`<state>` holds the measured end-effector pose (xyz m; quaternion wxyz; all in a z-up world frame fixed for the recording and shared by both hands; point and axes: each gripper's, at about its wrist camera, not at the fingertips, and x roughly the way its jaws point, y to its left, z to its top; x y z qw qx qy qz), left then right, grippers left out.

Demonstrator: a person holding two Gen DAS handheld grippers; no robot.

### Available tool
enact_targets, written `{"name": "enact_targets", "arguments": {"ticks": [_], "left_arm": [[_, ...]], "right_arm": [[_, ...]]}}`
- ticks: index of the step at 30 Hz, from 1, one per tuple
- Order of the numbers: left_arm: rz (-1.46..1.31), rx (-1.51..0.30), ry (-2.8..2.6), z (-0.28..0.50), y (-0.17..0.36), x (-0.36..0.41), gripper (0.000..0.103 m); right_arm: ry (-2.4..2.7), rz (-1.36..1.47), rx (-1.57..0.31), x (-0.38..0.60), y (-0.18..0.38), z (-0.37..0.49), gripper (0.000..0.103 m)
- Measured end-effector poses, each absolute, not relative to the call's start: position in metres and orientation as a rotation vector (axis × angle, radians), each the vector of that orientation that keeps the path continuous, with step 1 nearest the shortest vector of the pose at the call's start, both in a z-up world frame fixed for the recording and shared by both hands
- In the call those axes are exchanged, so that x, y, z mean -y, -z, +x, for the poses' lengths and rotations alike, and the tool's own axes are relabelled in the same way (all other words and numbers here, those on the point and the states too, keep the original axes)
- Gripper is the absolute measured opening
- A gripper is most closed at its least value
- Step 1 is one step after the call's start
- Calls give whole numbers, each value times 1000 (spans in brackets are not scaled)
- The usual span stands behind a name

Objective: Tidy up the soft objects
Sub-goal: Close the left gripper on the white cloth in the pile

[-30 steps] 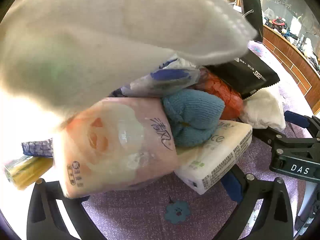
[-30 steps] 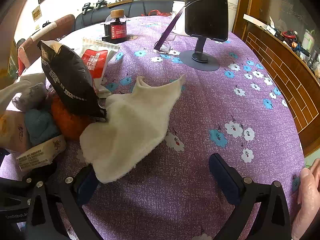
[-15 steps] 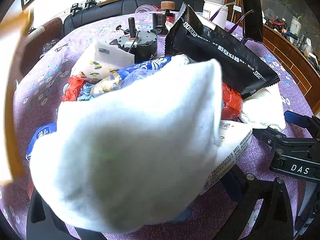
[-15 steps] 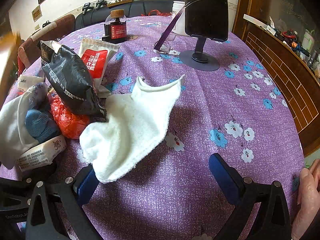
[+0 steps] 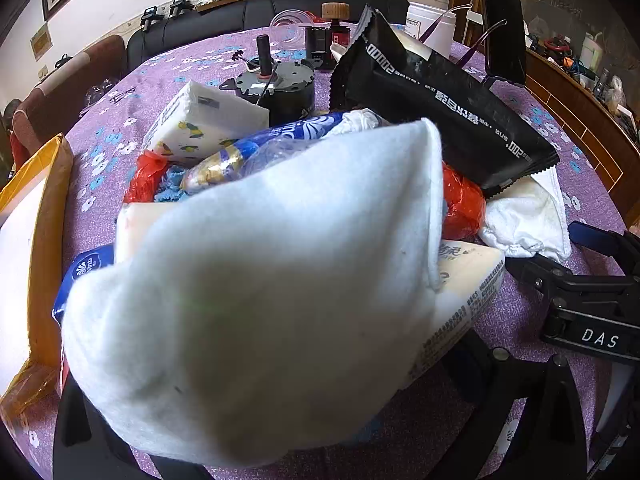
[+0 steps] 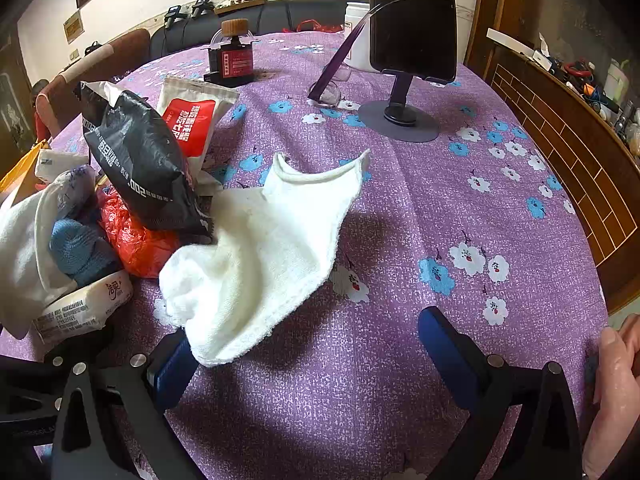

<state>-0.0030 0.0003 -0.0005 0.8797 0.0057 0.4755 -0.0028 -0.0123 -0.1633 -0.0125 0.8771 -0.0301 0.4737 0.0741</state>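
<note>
A white felt cloth (image 5: 260,280) lies draped over a pile of soft packs, hiding most of it. My left gripper (image 5: 288,420) stands open just below it, fingers wide apart on either side, not gripping the cloth. The pile holds a tissue pack (image 5: 468,296), a blue knitted piece (image 6: 80,248), a red plastic bag (image 6: 136,240) and a black snack bag (image 6: 140,168). A white terry towel (image 6: 260,248) lies spread on the purple tablecloth, one corner resting on a finger of my open right gripper (image 6: 312,356).
A cardboard box (image 5: 40,240) stands at the left edge. Behind the pile sit a small motor (image 5: 276,84) and a patterned tissue pack (image 5: 200,120). A phone stand (image 6: 412,40), glasses (image 6: 332,84) and a dark bottle (image 6: 232,56) stand further back. A person's hand (image 6: 612,392) is at the right.
The white felt cloth dropped from close to the left camera down onto the pile and settled there. The right gripper and the towel have not moved.
</note>
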Motion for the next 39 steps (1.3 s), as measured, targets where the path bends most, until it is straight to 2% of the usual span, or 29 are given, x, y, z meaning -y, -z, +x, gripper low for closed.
{"name": "enact_targets", "arguments": {"ticks": [39], "left_arm": [[12,-992,6,-2,1,0,103]], "right_arm": [[-168,-75,-989,164,12,-10,102]]}}
